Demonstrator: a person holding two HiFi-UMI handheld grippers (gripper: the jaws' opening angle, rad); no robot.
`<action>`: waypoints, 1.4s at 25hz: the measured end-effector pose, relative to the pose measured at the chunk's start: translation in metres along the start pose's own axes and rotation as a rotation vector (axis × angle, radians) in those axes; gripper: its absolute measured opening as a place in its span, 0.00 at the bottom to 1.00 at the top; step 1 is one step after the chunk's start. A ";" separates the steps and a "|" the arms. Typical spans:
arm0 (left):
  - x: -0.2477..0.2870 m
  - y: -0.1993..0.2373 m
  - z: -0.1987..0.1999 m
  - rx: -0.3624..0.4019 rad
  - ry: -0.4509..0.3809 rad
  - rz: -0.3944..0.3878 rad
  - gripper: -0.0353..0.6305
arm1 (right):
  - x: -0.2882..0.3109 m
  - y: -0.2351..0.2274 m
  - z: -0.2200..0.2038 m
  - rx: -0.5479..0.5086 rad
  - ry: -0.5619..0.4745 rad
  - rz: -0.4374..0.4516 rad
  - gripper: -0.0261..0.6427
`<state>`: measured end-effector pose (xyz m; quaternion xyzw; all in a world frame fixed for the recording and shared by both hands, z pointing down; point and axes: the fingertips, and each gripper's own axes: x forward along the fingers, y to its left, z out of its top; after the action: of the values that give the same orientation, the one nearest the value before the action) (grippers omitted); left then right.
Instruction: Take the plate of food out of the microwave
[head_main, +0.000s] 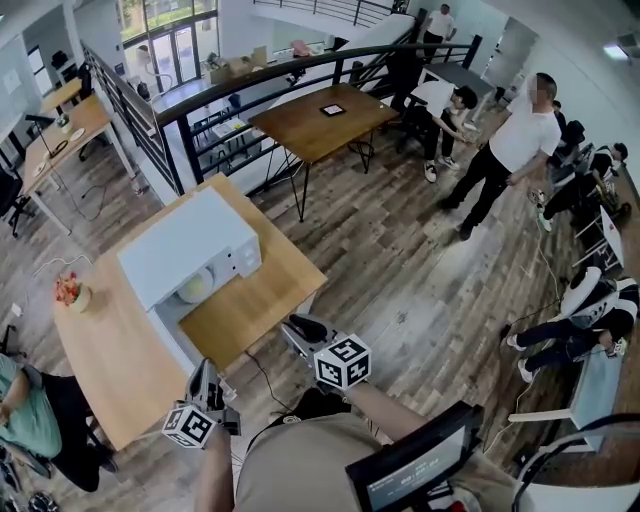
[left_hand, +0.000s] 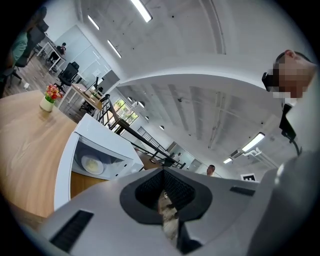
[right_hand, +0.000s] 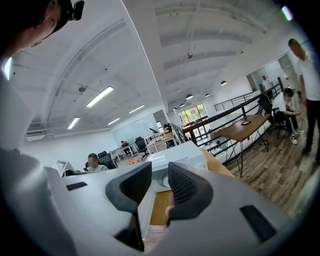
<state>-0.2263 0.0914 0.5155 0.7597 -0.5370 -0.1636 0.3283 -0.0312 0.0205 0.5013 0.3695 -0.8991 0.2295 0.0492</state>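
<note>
Head view: left claw (head_main: 205, 378), pressed together, and right claw (head_main: 300, 328), slightly spread and empty, hover by the near edge of the counter (head_main: 262, 300). Beyond, the plate (head_main: 195, 287) sits inside the open microwave (head_main: 190, 245), straight ahead of the left claw, up-left of the right.

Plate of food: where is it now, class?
Head view, left of centre: the plate sits inside the open white microwave on the wooden table.

Bright, even daylight from tall windows (head_main: 168, 40) and ceiling strip lights (left_hand: 141, 10) floods the office; shadows fall soft; both gripper views bow strongly, darkening at the corners; nearest foreground slightly soft.
</note>
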 end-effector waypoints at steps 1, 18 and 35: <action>0.001 0.002 0.001 0.001 0.002 -0.005 0.06 | 0.004 0.001 -0.001 0.001 -0.001 0.000 0.19; 0.049 0.057 0.039 -0.025 -0.048 0.163 0.06 | 0.148 -0.033 -0.005 0.029 0.170 0.134 0.19; 0.079 0.099 0.045 -0.092 -0.107 0.390 0.06 | 0.325 -0.091 -0.132 0.223 0.445 0.140 0.19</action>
<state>-0.2940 -0.0166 0.5576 0.6158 -0.6826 -0.1614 0.3589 -0.2141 -0.1854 0.7371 0.2501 -0.8587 0.4057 0.1887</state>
